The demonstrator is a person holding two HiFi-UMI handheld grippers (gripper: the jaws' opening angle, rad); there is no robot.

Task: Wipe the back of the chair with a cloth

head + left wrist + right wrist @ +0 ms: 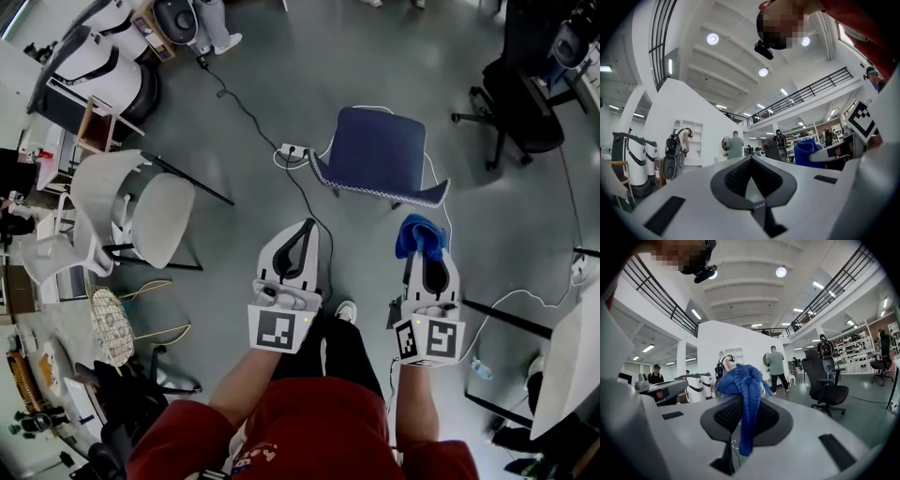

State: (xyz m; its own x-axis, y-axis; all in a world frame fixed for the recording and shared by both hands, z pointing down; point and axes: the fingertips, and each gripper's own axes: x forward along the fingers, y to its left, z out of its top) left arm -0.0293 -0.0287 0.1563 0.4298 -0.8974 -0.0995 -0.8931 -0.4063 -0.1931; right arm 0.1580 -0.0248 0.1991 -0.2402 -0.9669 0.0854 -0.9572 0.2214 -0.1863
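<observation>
Grey floor fills the head view, with a blue chair [380,155] standing at upper centre, a white chair [141,211] at the left and a cable [246,111] trailing toward the top. Both grippers are held low in the frame, short of the chair: the left gripper [307,226] below its left side, the right gripper [424,251] below its right, with a blue cloth [419,234] bunched at its tip and clear of the chair. The left gripper view shows that gripper's jaws pressed together with nothing between them. The right gripper view shows its jaws clamped on the cloth, which humps over the tip and hangs down. Wiping seems not yet begun; this looks like the approach. Next, the cloth likely must be carried forward onto the chair's back and pressed flat.
</observation>
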